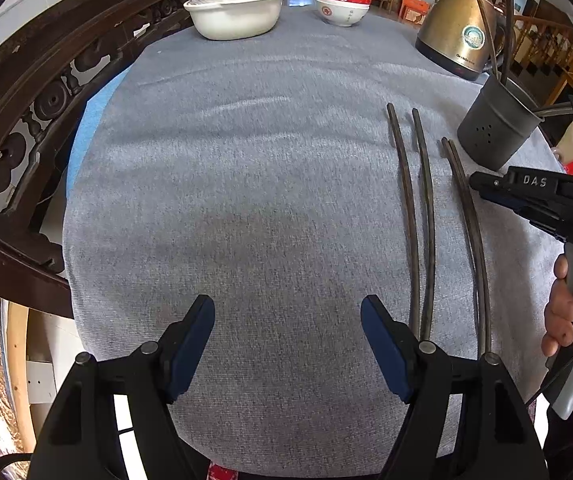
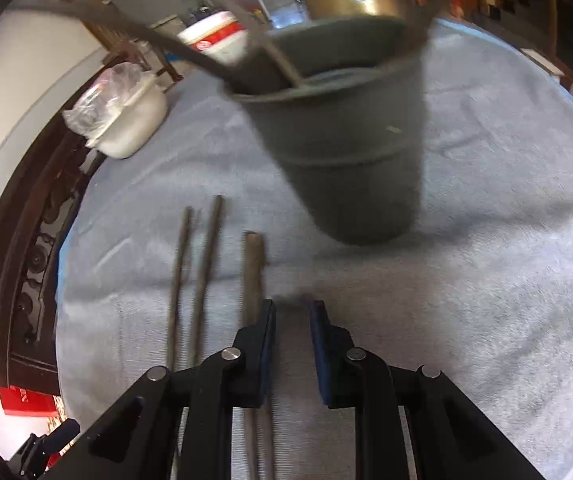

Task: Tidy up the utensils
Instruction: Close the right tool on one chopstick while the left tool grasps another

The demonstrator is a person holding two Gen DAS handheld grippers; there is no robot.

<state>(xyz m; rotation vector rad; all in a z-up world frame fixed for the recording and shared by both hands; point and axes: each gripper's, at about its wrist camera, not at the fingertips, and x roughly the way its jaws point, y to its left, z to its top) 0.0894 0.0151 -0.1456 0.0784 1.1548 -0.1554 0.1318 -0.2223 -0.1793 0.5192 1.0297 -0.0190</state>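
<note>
Lettering "DAS" on black right gripper (image 1: 482,184), fingers narrowly parted, empty. Left gripper (image 1: 288,312) spread wide, empty. Four dark wooden chopsticks (image 1: 426,216) on grey cloth (image 1: 246,160), near-left of grey metal holder cup (image 1: 494,128); more inside.

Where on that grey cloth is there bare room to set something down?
The widest bare patch of the grey cloth runs from the white basin and stacked bowls toward the near edge. It is crowded on the right: chopsticks, metal holder, kettle.
</note>
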